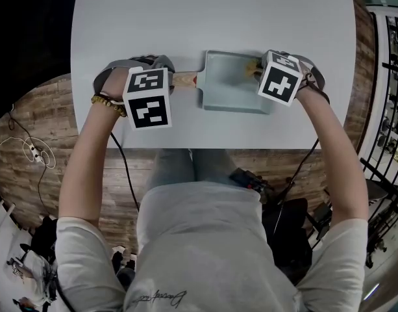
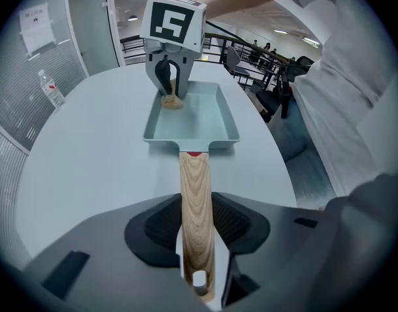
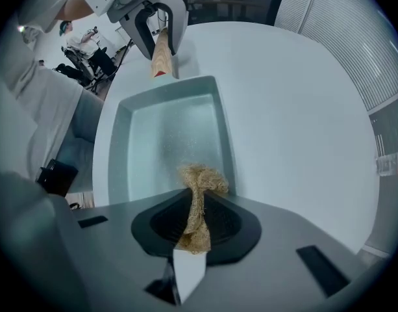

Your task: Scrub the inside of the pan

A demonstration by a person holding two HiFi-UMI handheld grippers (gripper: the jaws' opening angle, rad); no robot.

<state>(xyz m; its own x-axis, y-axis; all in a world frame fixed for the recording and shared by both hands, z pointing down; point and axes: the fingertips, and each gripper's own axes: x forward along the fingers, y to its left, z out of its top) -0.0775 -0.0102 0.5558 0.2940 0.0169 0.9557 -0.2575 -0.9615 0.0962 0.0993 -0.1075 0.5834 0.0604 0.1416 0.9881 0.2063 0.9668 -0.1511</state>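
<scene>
Pinching the wooden handle (image 2: 196, 187) with the left gripper (image 2: 197, 239) — both pads tight on the wood, holding the pan (image 3: 166, 142) flat on the white table (image 1: 186, 18). Squeezing a tan scrubber (image 3: 202, 181) in the right gripper (image 3: 193, 223), jaws closed on its middle, fluffy end poking out in front.

From the head view: pan in the middle of the table, long way from 9 o'clock to 3 o'clock, handle at the 9 o'clock end, scrubber at the 3 o'clock end.

From the right gripper view: scrubber down at the near end of the pan, close by the wall at 3 o'clock, seeming to touch the bottom. All the bare blue bottom straight ahead at 12 o'clock, toward the handle.

Nearer to the inside — the right gripper, already over it; the left one only at the handle, outside the walls.

Probably next: pushing the scrubber along the long way toward 12 o'clock and back, with the handle held tight to stop any sliding.
</scene>
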